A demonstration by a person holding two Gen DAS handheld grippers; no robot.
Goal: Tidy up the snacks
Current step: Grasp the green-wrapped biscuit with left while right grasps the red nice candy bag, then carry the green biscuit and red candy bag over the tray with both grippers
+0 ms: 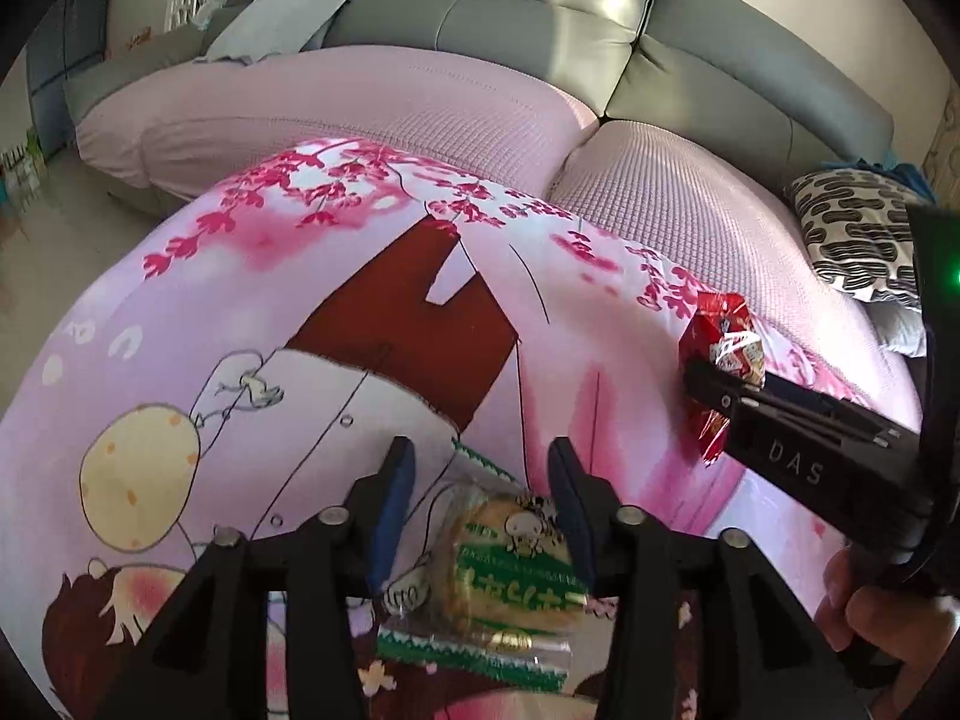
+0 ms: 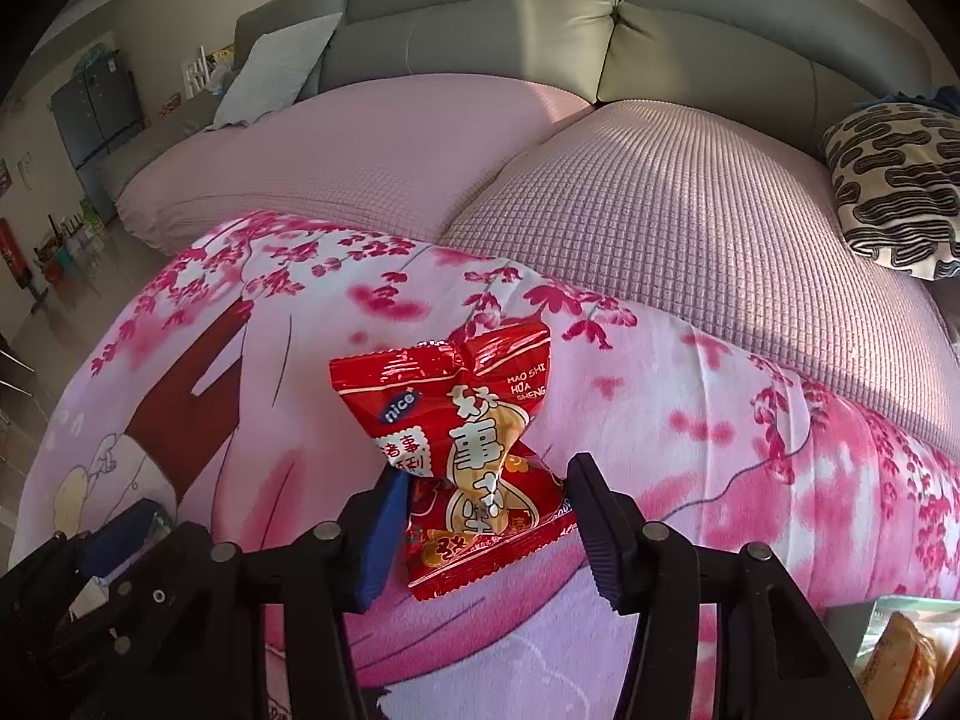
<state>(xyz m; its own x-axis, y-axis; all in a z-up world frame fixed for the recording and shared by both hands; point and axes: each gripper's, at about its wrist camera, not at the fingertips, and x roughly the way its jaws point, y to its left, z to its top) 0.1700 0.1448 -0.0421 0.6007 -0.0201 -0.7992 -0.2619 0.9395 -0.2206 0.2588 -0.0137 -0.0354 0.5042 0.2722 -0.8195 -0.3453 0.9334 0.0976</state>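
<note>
A round cracker in a clear, green-printed packet point(image 1: 510, 570) sits between the blue pads of my left gripper point(image 1: 480, 450). Both pads meet its sides, so the gripper is shut on it, low over the pink cartoon cloth point(image 1: 300, 312). My right gripper point(image 2: 487, 468) is shut on a red foil snack packet point(image 2: 462, 450), which is creased at the waist where the pads pinch it. In the left wrist view the red packet point(image 1: 723, 330) stands up from the right gripper's tip, off the cloth, to the right of my left gripper.
A grey sofa point(image 2: 480, 18) with a pink quilted cover point(image 2: 690, 210) runs behind the cloth-covered surface. A black-and-white patterned pillow point(image 2: 888, 180) lies at the right. More snack packets point(image 2: 906, 654) show at the lower right edge. A hand point(image 1: 870, 618) holds the right gripper.
</note>
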